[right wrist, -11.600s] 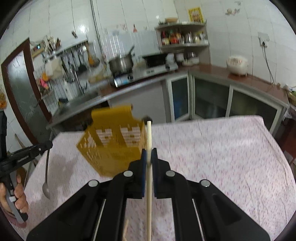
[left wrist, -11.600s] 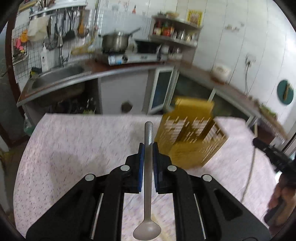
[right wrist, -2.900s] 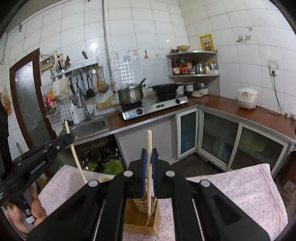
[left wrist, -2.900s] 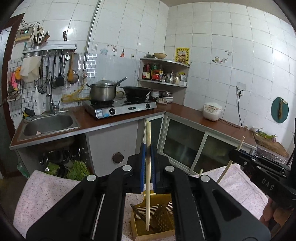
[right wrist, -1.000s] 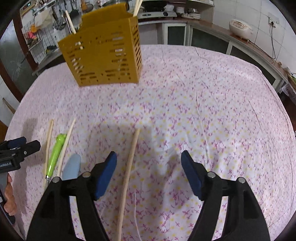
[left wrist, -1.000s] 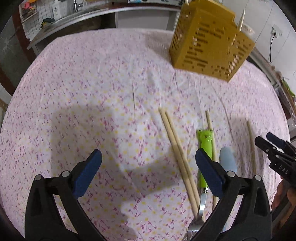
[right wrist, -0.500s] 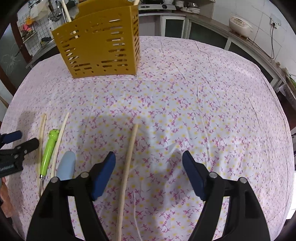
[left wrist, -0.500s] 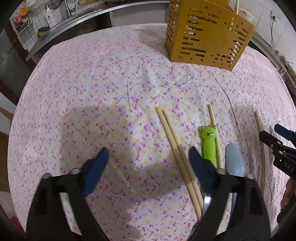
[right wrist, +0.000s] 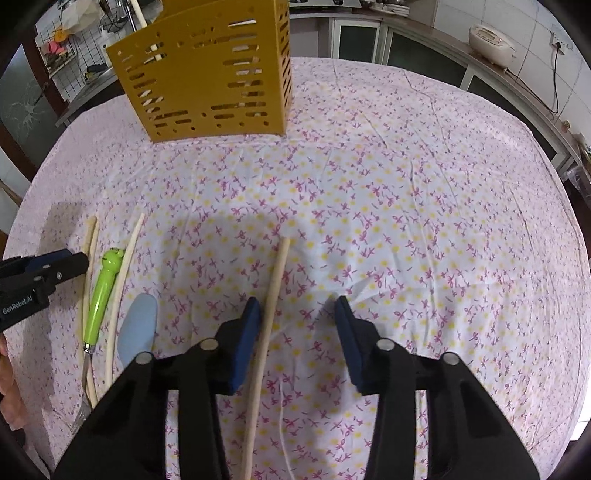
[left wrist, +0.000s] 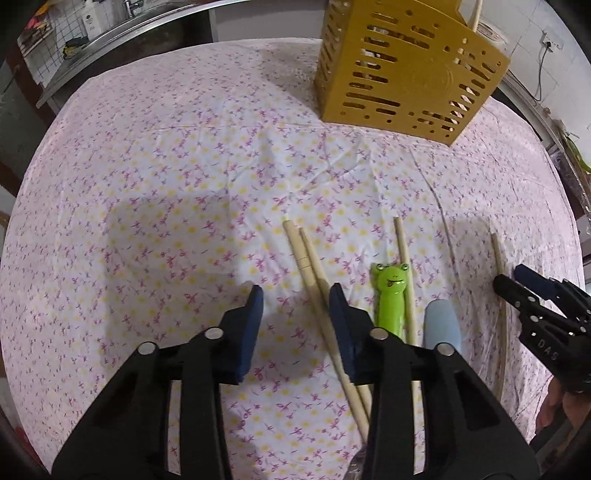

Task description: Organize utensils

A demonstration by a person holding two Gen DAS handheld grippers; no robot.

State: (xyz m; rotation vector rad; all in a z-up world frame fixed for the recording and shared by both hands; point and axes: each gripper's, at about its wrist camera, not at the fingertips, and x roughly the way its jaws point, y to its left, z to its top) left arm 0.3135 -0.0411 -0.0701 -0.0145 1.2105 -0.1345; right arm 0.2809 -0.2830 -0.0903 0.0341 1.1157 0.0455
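Observation:
A yellow slotted utensil holder (left wrist: 399, 70) stands at the far side of the table with chopsticks sticking out of it; it also shows in the right wrist view (right wrist: 214, 77). My left gripper (left wrist: 295, 295) is open and low over the cloth, with a pair of wooden chopsticks (left wrist: 314, 273) between its fingers. A green frog-handled fork (left wrist: 389, 299), a pale blue utensil (left wrist: 441, 325) and another chopstick (left wrist: 404, 273) lie to its right. My right gripper (right wrist: 297, 308) is open, with a single chopstick (right wrist: 271, 299) beside its left finger.
The table wears a white cloth with pink and yellow flowers (left wrist: 166, 184). A sink counter (left wrist: 129, 22) lies beyond the table's far edge. A rice cooker (right wrist: 491, 38) sits on the back counter. The green fork also shows in the right wrist view (right wrist: 103, 288).
Both grippers have dropped lower toward the cloth and their jaws have narrowed. The left one now straddles the chopstick pair; the right one stands next to the single chopstick.

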